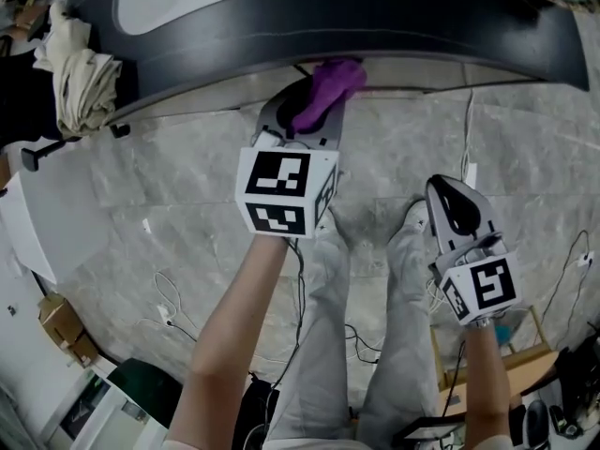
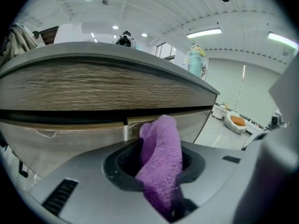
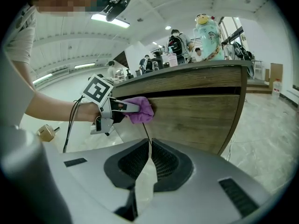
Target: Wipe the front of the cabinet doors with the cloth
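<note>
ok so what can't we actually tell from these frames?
- Head view: the countertop overhang hides the fronts of the cabinet doors.
- Left gripper view: the purple cloth covers the tips of the left gripper and its own contact spot on the door.
- Right gripper view: cloth-to-door contact is too small to confirm.

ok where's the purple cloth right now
The cloth is top centre of the head view, in the left gripper's claw against the cabinet door, under the dark countertop.
</note>
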A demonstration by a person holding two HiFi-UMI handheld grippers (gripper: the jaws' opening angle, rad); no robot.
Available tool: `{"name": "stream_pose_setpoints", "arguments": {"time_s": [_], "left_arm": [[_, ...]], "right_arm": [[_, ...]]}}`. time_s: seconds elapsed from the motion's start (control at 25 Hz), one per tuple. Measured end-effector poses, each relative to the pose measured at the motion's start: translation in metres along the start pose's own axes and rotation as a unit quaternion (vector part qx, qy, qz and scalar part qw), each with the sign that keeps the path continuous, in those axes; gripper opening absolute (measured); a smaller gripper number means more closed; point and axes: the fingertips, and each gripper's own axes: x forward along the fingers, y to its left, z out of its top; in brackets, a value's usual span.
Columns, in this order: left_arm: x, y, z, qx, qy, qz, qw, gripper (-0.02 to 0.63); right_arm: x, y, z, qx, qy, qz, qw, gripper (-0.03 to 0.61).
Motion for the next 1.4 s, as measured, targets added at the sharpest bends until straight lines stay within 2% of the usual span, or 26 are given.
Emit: {"name": "stream_pose_setpoints", "arguments": {"time_s": [0.2, 0.4, 0.52, 0.64, 0.8, 1.08, 1.24, 1.4], "left_arm": [[-0.019, 0.032, -0.007, -0.013, 0.007, 0.023, 0.9996, 0.121], [-0.027, 0.017, -0.011, -0.024, 0.004, 0.024, 0.9994, 0.121], [-0.021, -0.018, -0.019, -0.021, 0.007, 0.007, 0.9997, 0.121], [-0.002, -0.072, -0.030, -0.007, 0.020, -0.023, 0.9995, 0.121], [0.038, -0.141, -0.034, 0.003, 0.030, -0.057, 0.9979, 0.121], [0.112, -0.251, -0.033, 0.007, 0.046, -0.096, 0.9943, 0.121], [0.150, -0.271, -0.035, 0.001, 0.055, -0.104, 0.9930, 0.121], [0.173, -0.267, -0.032, 0.013, 0.058, -0.068, 0.9960, 0.121]], "right_arm": [[0.010, 0.019, -0.002, 0.001, 0.003, 0.007, 1.000, 0.035], [0.003, 0.021, -0.012, 0.016, 0.002, 0.007, 1.000, 0.035], [-0.005, 0.009, -0.022, 0.026, 0.004, 0.009, 1.000, 0.035], [-0.021, -0.014, -0.036, 0.028, 0.013, 0.008, 0.999, 0.035], [-0.049, -0.063, -0.046, 0.028, 0.021, -0.007, 0.999, 0.035], [-0.109, -0.152, -0.080, 0.069, 0.031, -0.046, 0.996, 0.035], [-0.123, -0.175, -0.091, 0.083, 0.029, -0.052, 0.995, 0.035], [-0.131, -0.192, -0.101, 0.094, 0.025, -0.063, 0.993, 0.035]]}}
